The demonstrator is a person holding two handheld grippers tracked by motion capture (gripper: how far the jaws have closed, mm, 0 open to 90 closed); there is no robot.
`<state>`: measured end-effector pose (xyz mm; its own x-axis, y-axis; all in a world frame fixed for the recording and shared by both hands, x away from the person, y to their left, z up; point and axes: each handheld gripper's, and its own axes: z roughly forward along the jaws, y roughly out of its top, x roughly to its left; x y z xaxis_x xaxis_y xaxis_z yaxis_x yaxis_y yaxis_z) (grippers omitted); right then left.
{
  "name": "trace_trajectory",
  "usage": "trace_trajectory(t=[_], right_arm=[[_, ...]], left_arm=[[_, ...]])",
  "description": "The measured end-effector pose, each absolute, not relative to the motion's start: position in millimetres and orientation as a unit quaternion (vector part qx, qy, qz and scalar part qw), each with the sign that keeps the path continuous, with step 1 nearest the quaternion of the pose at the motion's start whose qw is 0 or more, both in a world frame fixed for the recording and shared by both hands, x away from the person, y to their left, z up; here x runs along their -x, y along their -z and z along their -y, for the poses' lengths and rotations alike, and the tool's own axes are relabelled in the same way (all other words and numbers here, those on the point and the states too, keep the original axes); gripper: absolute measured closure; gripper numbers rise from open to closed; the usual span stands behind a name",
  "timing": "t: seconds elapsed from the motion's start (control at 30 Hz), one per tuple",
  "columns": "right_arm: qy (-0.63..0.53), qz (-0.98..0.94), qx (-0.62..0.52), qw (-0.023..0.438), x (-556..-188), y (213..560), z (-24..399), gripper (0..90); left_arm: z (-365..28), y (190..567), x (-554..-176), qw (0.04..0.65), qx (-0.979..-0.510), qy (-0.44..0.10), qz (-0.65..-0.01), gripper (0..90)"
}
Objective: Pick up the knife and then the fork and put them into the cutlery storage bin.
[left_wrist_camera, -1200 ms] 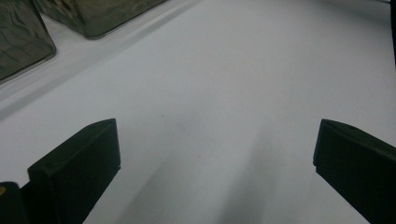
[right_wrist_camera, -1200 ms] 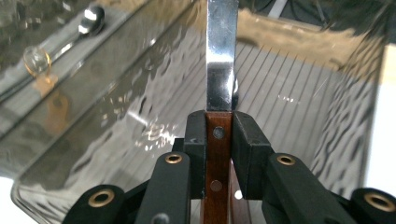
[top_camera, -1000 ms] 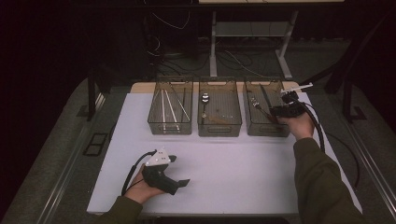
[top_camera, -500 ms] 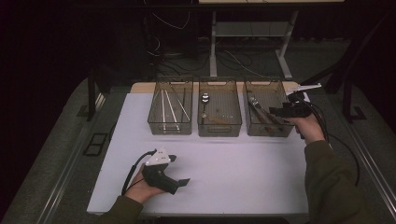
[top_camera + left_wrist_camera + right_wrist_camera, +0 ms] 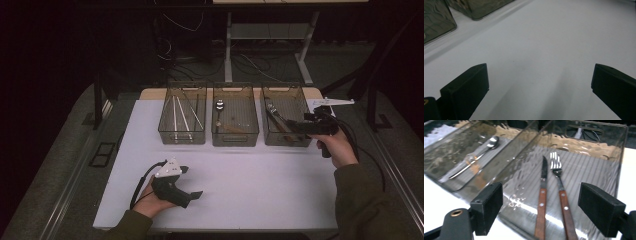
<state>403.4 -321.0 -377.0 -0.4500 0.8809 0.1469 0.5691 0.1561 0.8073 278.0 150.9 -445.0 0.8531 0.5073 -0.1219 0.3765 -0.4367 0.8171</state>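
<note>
Three clear bins stand in a row at the back of the white table (image 5: 260,185). The right bin (image 5: 300,95) holds a wood-handled knife (image 5: 542,195) and fork (image 5: 561,192), lying side by side on its floor. My right gripper (image 5: 292,126) hovers at that bin's near right corner, pointing into it. Its jaws have just been opening and stand wide, touching neither utensil (image 5: 544,205). The middle bin (image 5: 235,135) holds a spoon (image 5: 487,145). My left gripper (image 5: 195,195) rests at the table's front left, open over bare table (image 5: 539,85).
The left bin (image 5: 182,135) holds long thin sticks. A person's forearms come in from the bottom, and cables trail from both grippers. Table legs and loose cables lie on the dark floor beyond the table.
The right gripper has drawn back to the right, out of the right bin, and risen slightly. Its jaws have spread apart. The left hand has stayed still.
</note>
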Motion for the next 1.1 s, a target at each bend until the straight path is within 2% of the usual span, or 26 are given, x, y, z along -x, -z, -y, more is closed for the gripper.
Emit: trace_trajectory(t=[1.1], right_arm=[[-0.478, -0.775, -0.386, 0.149, -304, 418, 305, 18.5]], left_arm=[[-152, 444, -278, 0.465, -0.841, -0.076, -0.264, 0.0]])
